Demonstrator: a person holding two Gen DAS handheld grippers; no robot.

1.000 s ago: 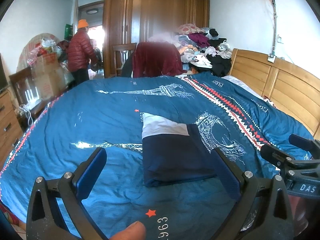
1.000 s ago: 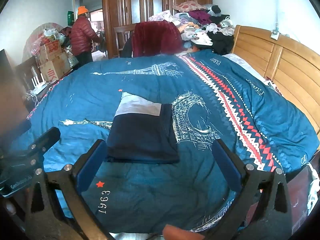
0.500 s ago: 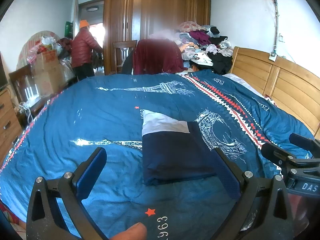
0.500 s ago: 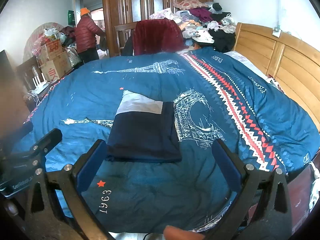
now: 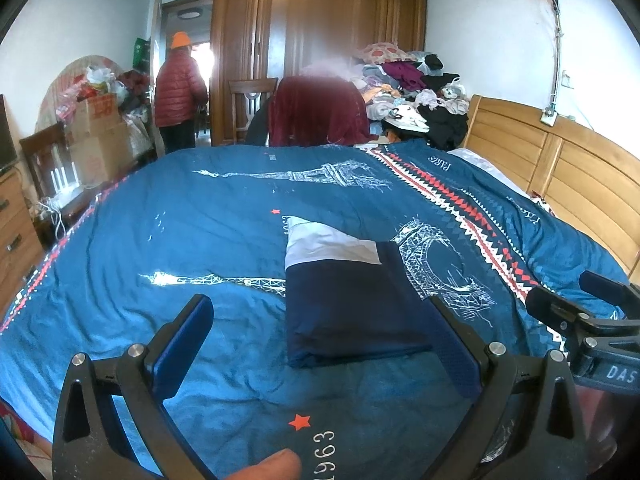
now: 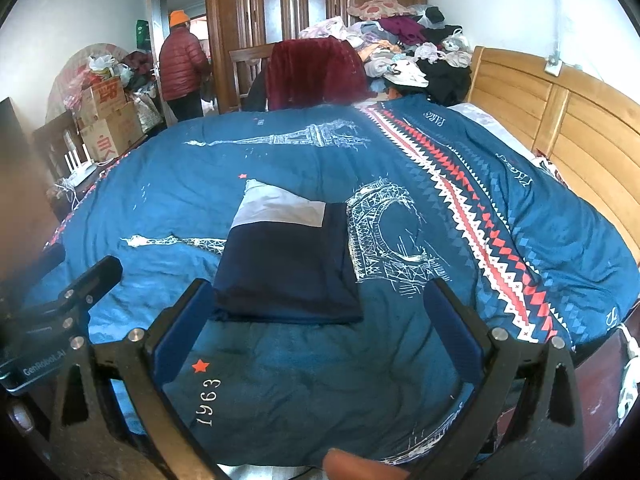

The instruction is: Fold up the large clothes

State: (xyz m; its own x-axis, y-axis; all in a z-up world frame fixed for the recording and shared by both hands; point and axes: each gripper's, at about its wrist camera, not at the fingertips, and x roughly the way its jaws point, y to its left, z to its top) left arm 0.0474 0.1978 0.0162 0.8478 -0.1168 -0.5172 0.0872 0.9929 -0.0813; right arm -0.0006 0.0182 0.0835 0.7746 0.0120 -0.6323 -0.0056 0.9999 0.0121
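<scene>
A navy garment with a pale grey band (image 5: 344, 292) (image 6: 286, 264) lies folded into a neat rectangle on the blue Eiffel-tower duvet (image 5: 200, 220) (image 6: 420, 360). My left gripper (image 5: 320, 320) hangs open above the near bed edge, its fingers straddling the view of the garment's near end without touching it. My right gripper (image 6: 316, 300) is open too, just short of the garment's near edge, nothing between its fingers. Each gripper shows at the side of the other's view.
A wooden headboard (image 5: 560, 168) runs along the right. A heap of clothes (image 5: 412, 92) and a chair draped in maroon cloth (image 5: 316, 116) stand beyond the bed. A person in a red jacket (image 5: 178, 92) stands at the doorway by stacked boxes (image 5: 100, 132). A wardrobe (image 5: 320, 40) fills the back.
Both grippers have stayed open and nearly still, drifting slightly back. The person in the red jacket has turned and stepped toward the doorway.
</scene>
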